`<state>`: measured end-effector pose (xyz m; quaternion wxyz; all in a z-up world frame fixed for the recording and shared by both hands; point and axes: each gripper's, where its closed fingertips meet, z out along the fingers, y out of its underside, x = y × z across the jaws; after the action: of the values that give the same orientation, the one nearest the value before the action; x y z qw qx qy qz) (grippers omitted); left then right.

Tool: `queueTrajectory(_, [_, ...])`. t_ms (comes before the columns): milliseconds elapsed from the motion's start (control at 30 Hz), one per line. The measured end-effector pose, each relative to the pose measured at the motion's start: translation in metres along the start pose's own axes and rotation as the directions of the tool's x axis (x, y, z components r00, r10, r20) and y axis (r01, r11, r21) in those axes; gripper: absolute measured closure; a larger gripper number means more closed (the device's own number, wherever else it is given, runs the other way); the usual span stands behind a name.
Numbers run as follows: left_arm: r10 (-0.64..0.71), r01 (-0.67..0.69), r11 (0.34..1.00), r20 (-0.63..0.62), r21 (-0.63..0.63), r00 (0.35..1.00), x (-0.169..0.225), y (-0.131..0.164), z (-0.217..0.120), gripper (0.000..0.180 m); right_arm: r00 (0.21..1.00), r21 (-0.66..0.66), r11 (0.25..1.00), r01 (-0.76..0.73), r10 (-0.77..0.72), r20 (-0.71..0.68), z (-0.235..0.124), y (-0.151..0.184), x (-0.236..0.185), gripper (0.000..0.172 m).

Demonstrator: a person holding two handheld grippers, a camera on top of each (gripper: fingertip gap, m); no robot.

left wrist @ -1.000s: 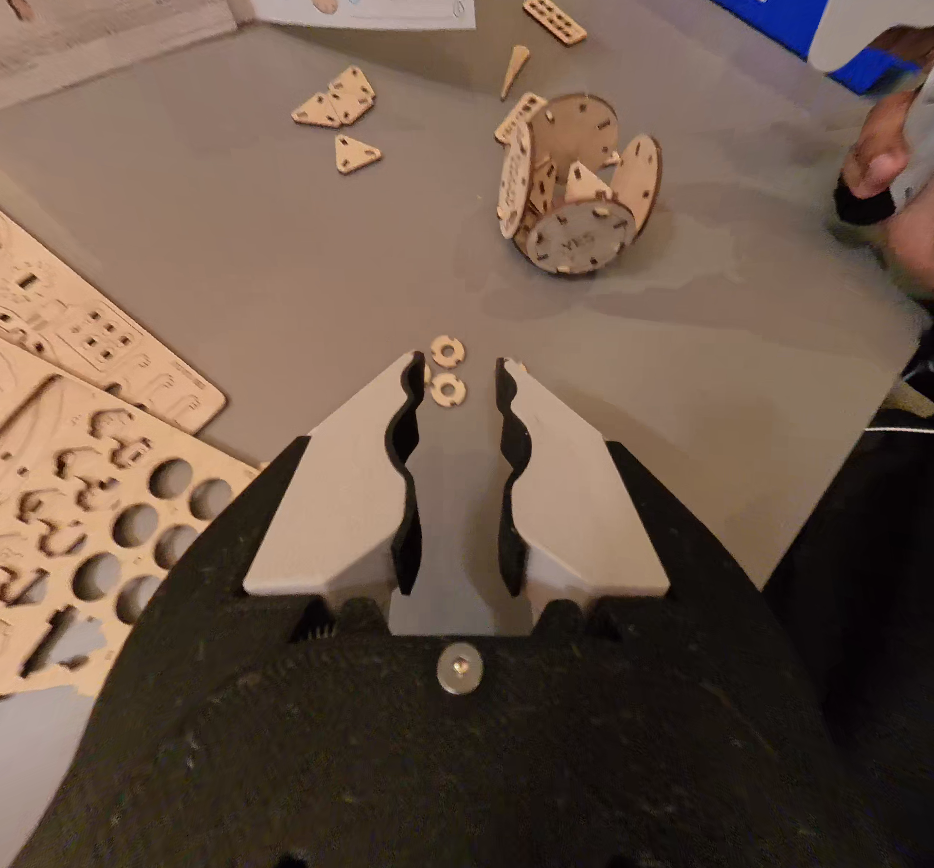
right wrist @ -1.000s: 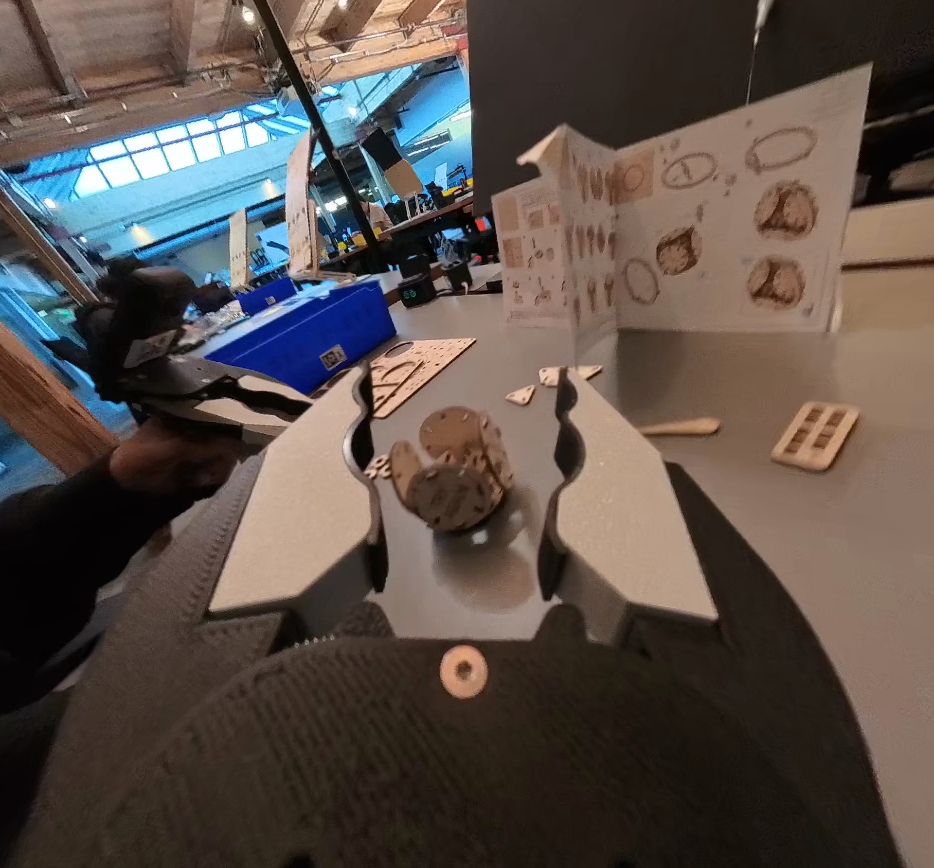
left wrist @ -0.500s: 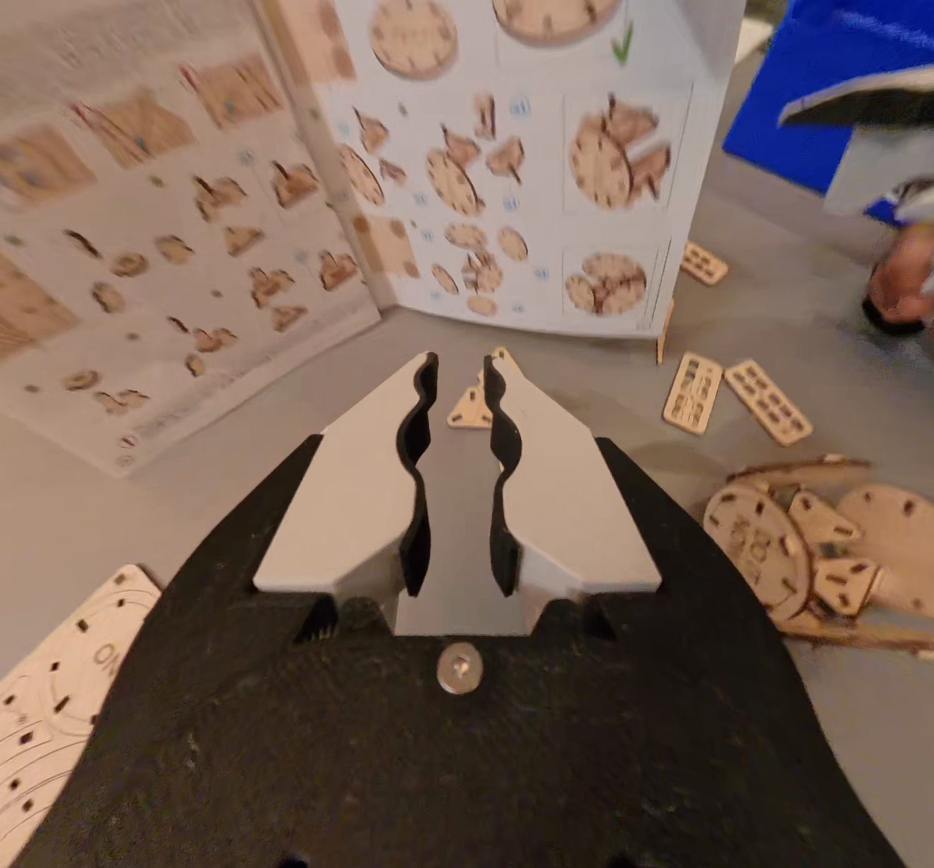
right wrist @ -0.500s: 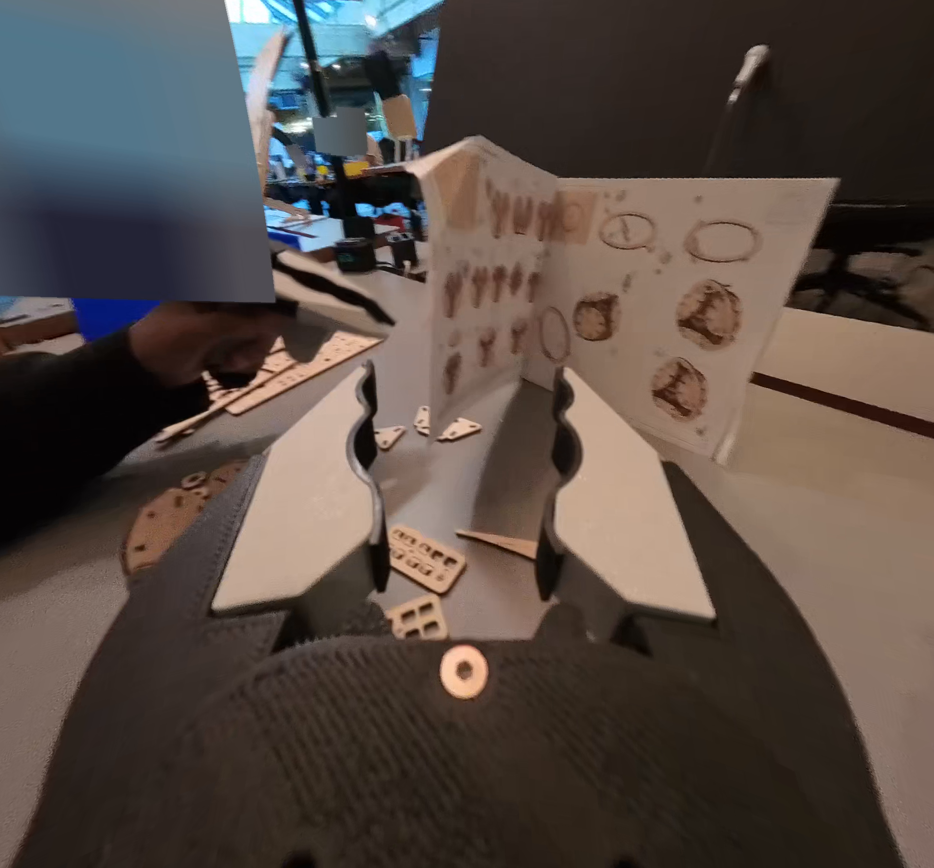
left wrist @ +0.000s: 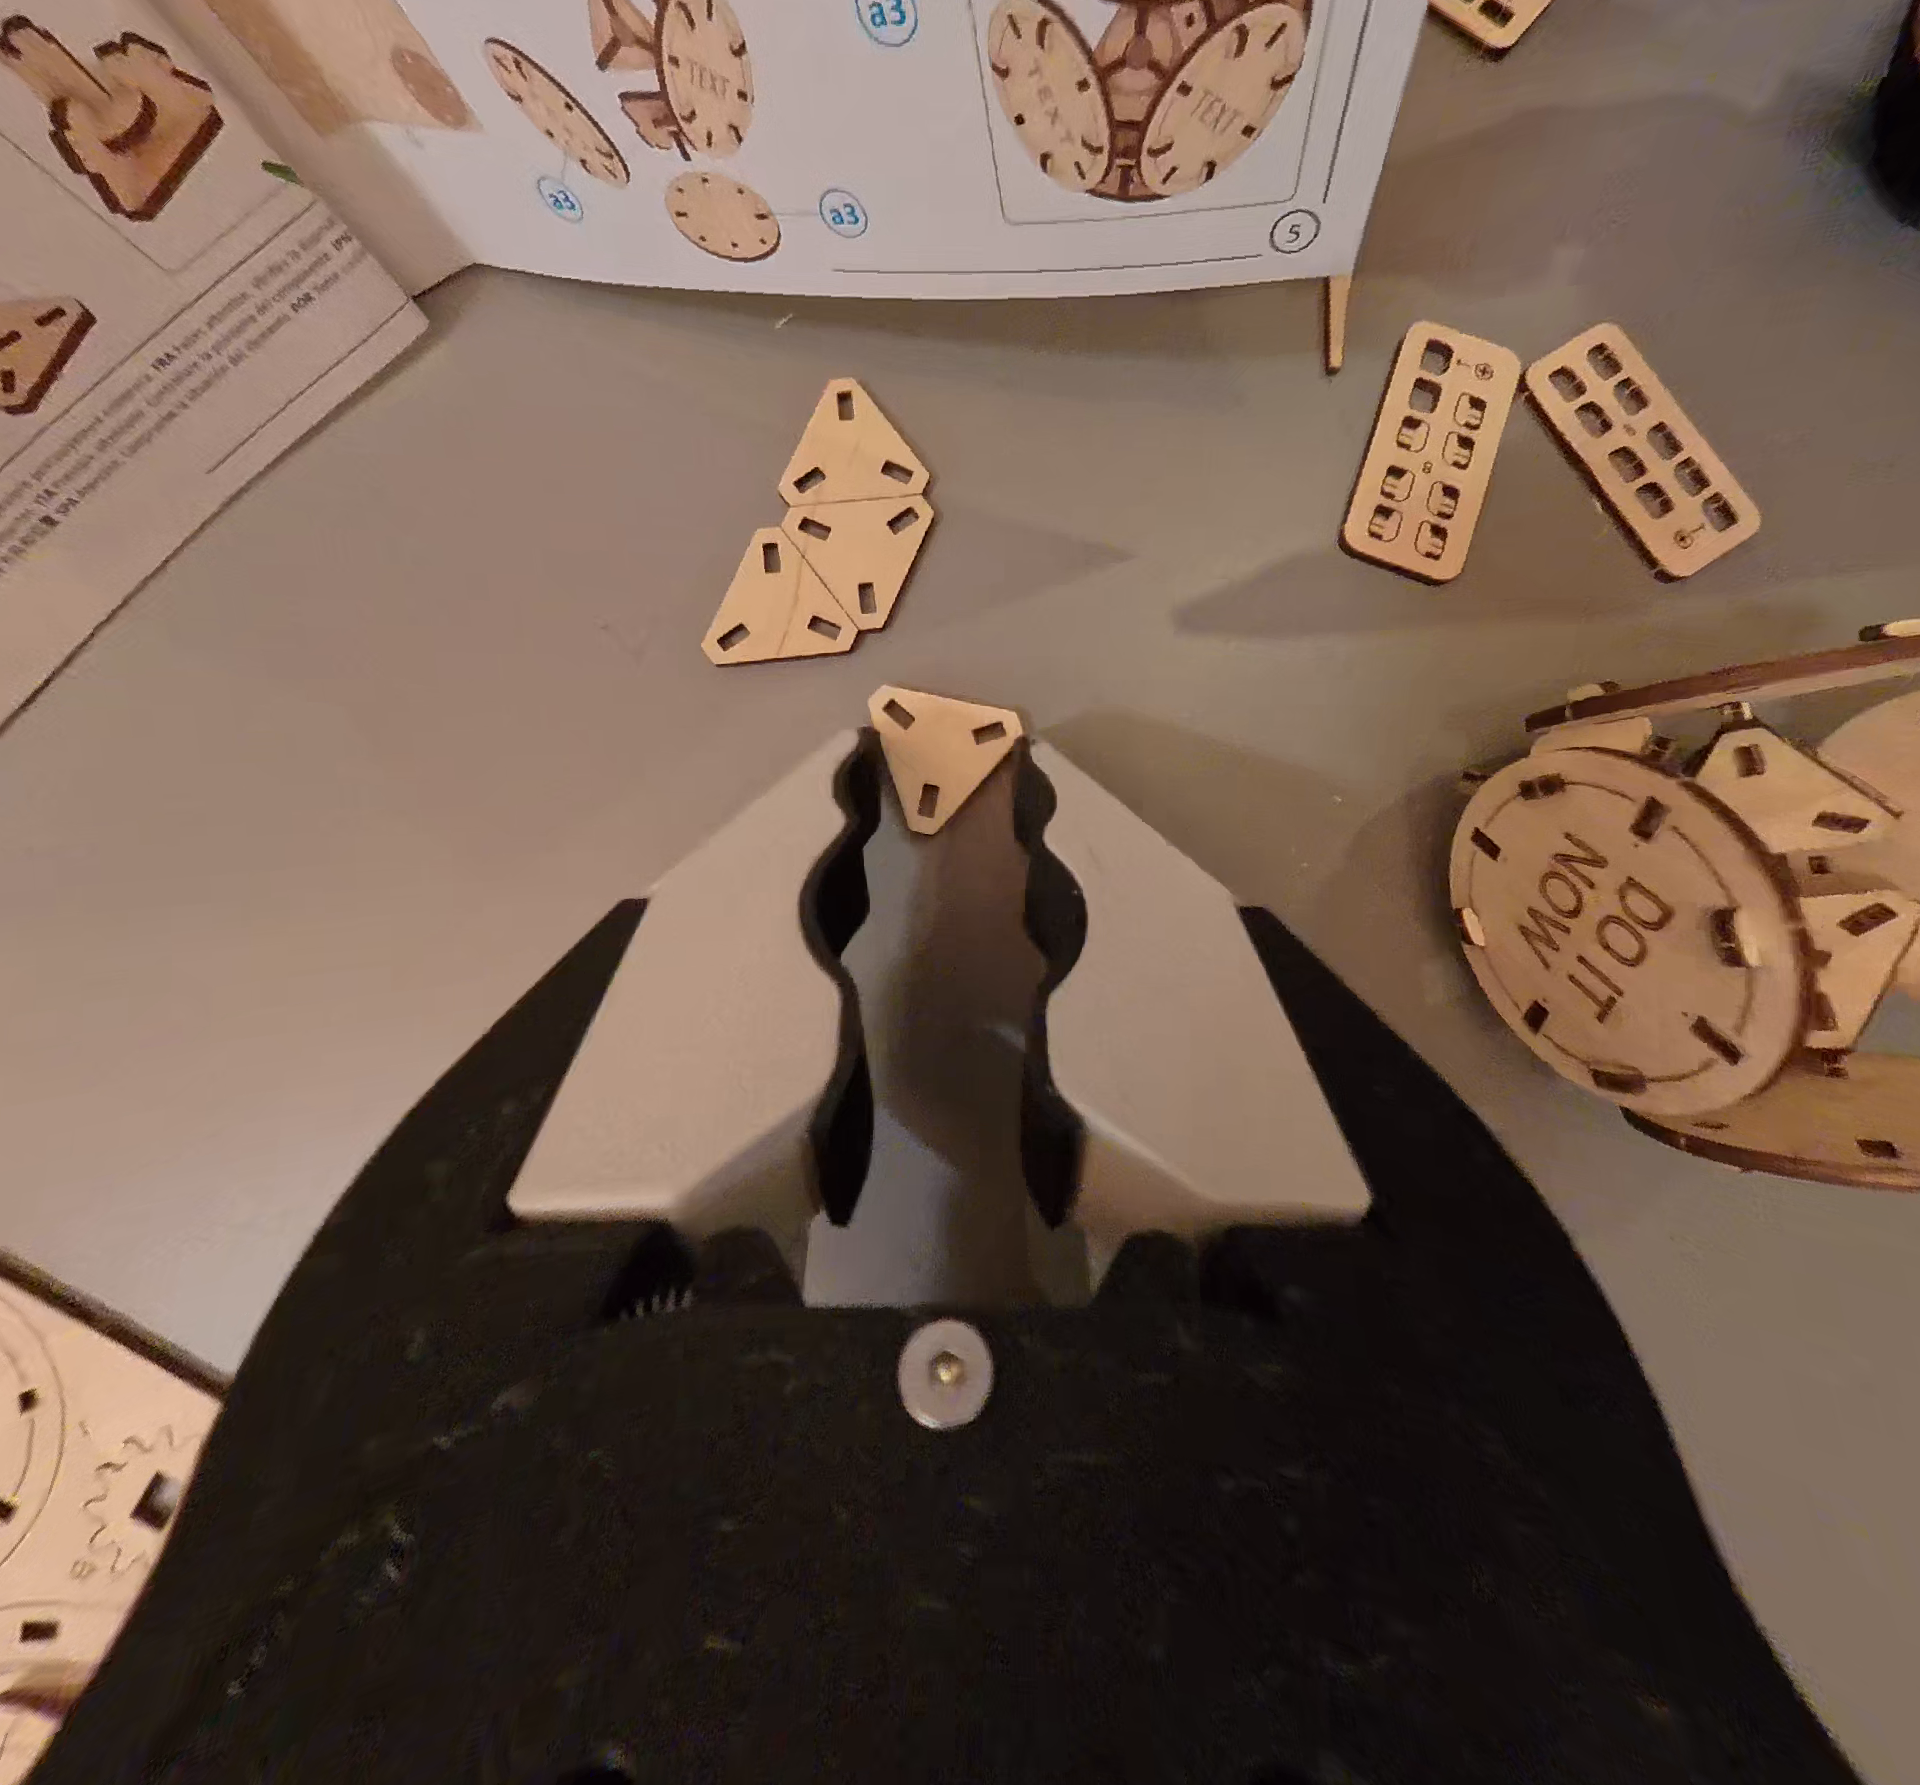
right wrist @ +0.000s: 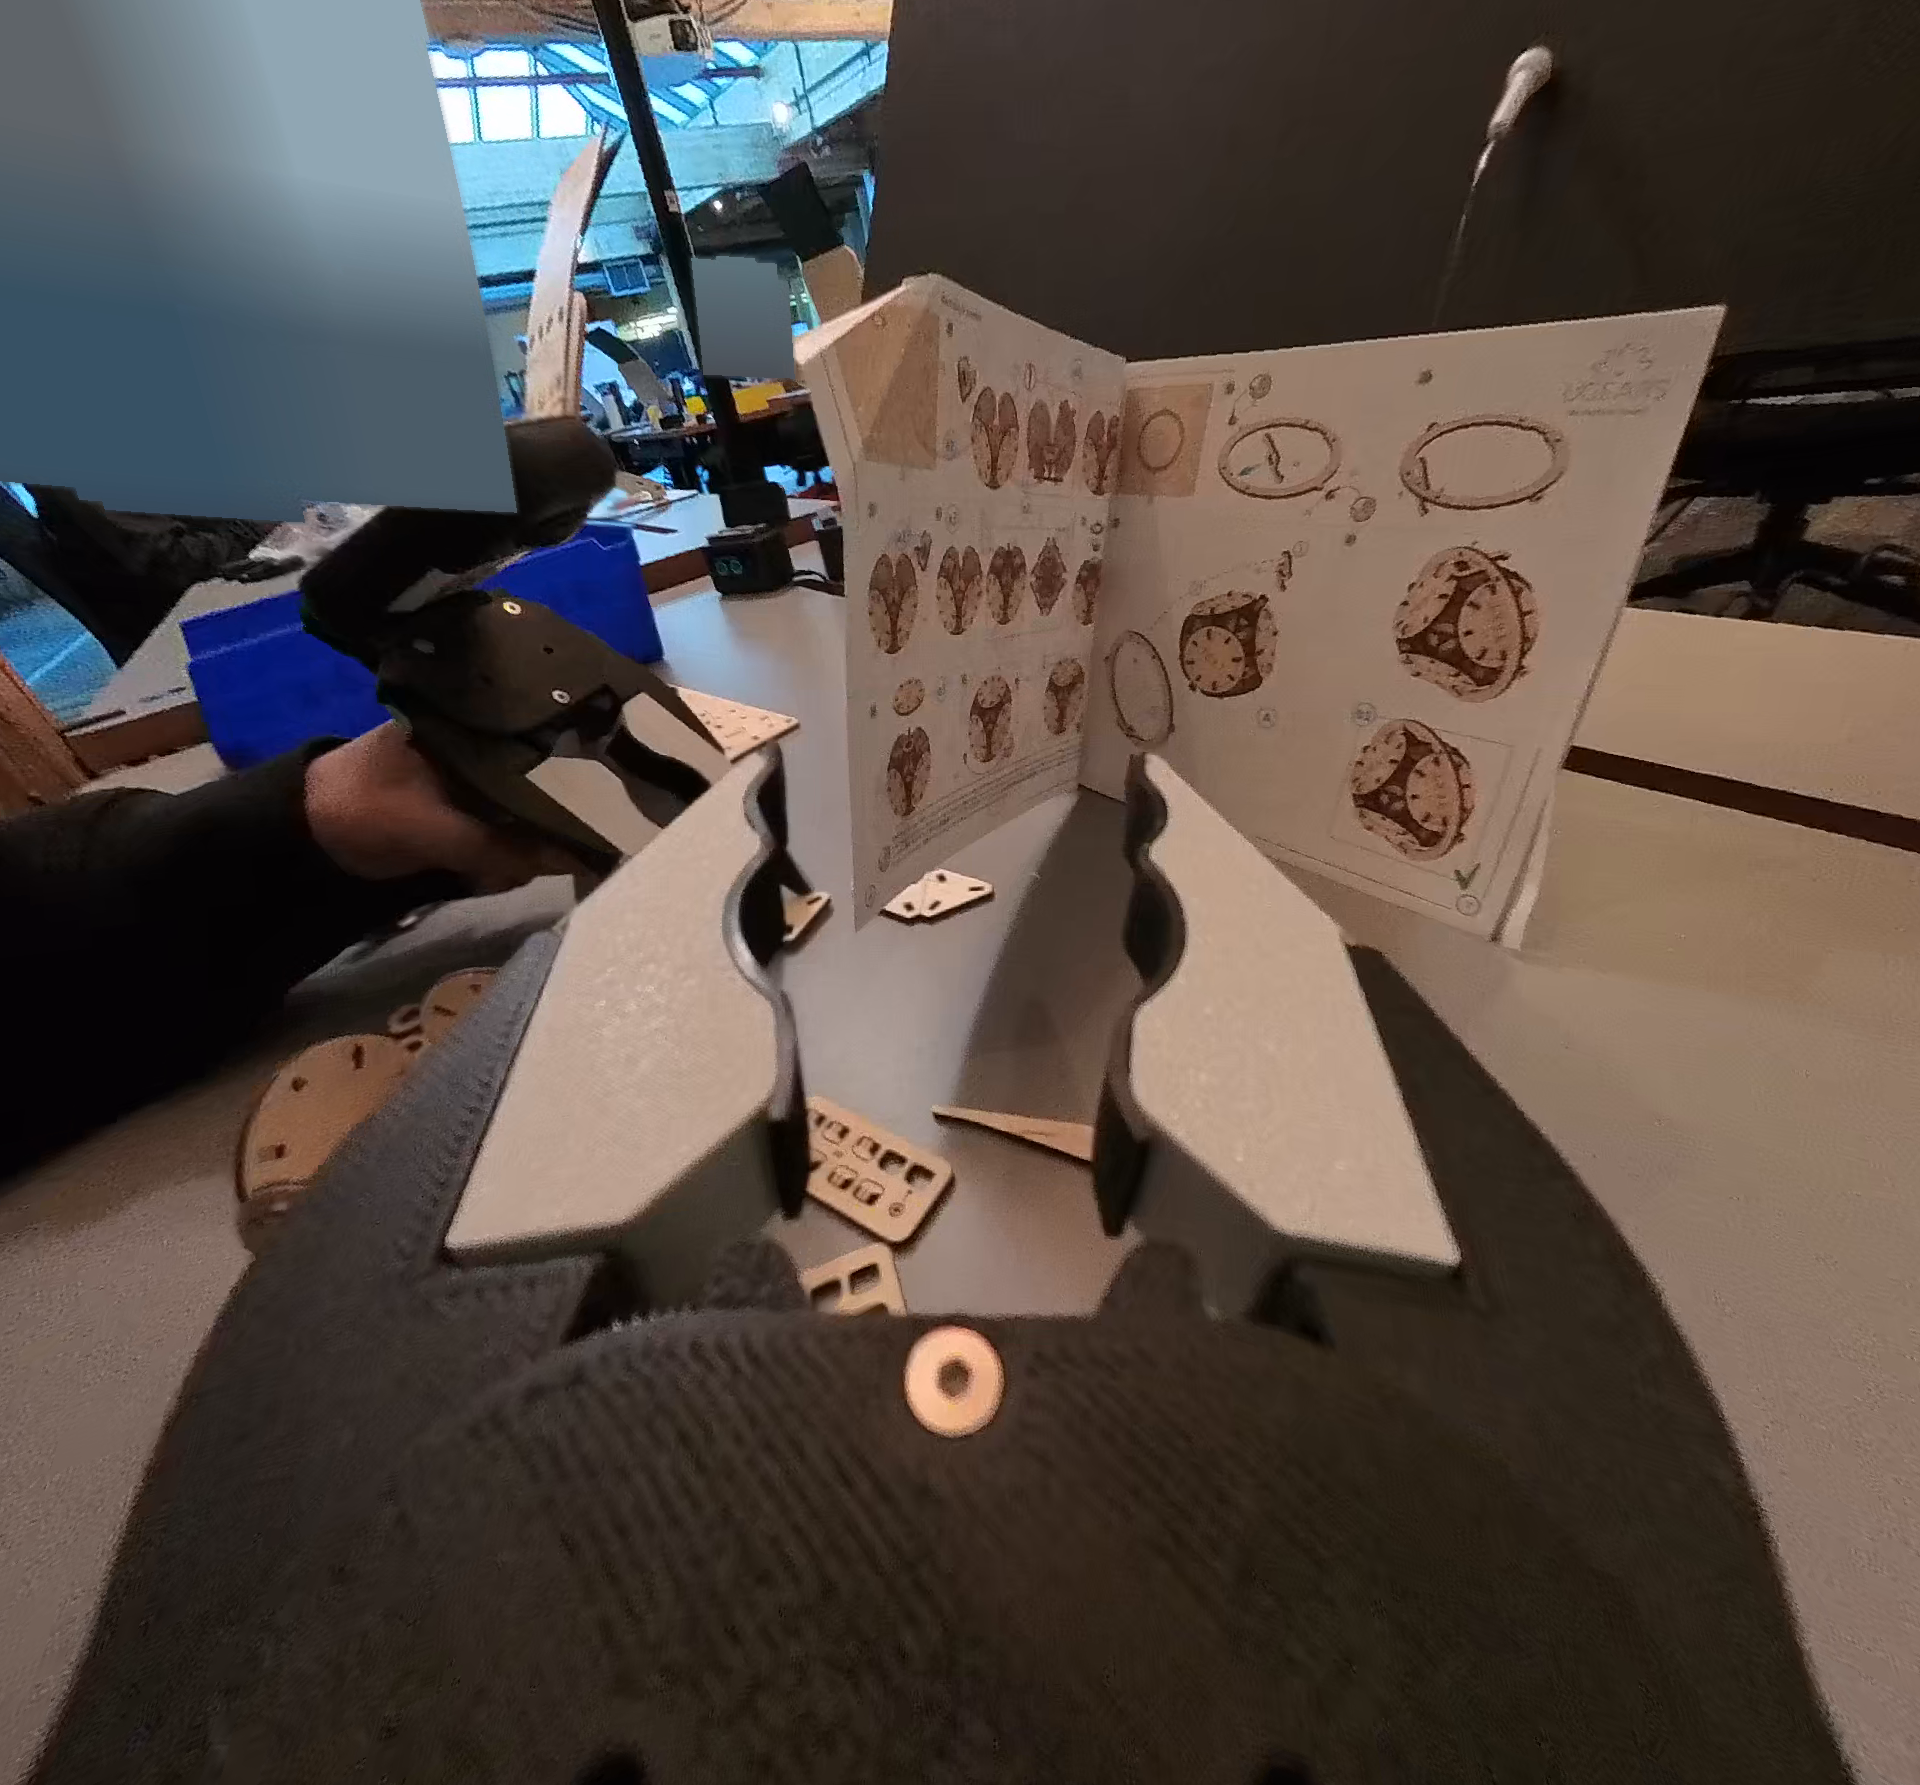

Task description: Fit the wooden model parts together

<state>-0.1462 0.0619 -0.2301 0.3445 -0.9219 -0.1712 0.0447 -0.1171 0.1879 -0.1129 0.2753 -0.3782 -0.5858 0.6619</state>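
In the left wrist view my left gripper [left wrist: 940,748] is low over the grey table [left wrist: 364,748]. Its tips straddle a small wooden triangle with three slots [left wrist: 935,759]. The triangle's wide edge lies just past the tips and its point sits between the pads, which do not visibly press on it. The right wrist view shows the same triangle [right wrist: 805,914] on the table at that gripper's lower fingertip. My right gripper [right wrist: 951,800] is wide open and empty. It hovers above a slotted rectangular piece [right wrist: 883,1169] and faces the standing instruction booklet [right wrist: 1299,592].
A cluster of three joined triangles [left wrist: 821,530] lies just beyond the single one. Two slotted rectangles [left wrist: 1423,452] lie to the right, and a partly built wooden assembly of discs [left wrist: 1621,925] stands at the right edge. A cut-out sheet [left wrist: 73,1486] lies bottom left. A blue bin [right wrist: 416,634] stands behind. Spacing between my two grippers at the tips: around 20 cm. The slotted rectangular piece [right wrist: 883,1169] lies around 11 cm away from my left fingertips. Seen from the left wrist view [left wrist: 1416,385] as well.
My left gripper swung from two small wooden rings to the booklet side and came down around the single triangle, its jaws narrowing, then widening. My right gripper turned from the assembly toward the booklet.
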Motion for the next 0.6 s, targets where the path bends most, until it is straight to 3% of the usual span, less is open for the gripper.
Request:
queueTrajectory(167, [0.017, -0.023, 0.988, 0.043, 0.155, 0.999, 0.012, -0.033, -0.044, 0.158, 1.000, 0.019, 0.999, 0.027, -0.027, 0.005, -0.002, -0.005, -0.008, 0.110])
queueTrajectory(267, [0.070, -0.075, 0.964, 0.027, 0.253, 0.997, 0.045, -0.039, -0.078, 0.158, 0.999, 0.032, 0.998, 0.050, -0.051, 0.004, -0.005, -0.010, -0.014, 0.111])
queueTrajectory(367, [0.147, -0.152, 0.961, 0.037, 0.232, 0.988, 0.085, -0.024, -0.099, 0.158, 0.999, 0.064, 0.997, 0.037, -0.038, 0.015, -0.009, -0.017, -0.021, 0.111])
queueTrajectory(467, [0.189, -0.173, 0.965, -0.064, 0.198, 0.980, 0.137, -0.001, -0.110, 0.158, 0.999, 0.084, 0.996, 0.035, -0.038, 0.031, -0.010, -0.022, -0.027, 0.111])
queueTrajectory(600, [0.161, -0.144, 0.983, -0.161, 0.115, 0.974, 0.191, 0.041, -0.098, 0.157, 0.997, 0.081, 0.994, 0.072, -0.075, 0.033, -0.010, -0.024, -0.035, 0.112])
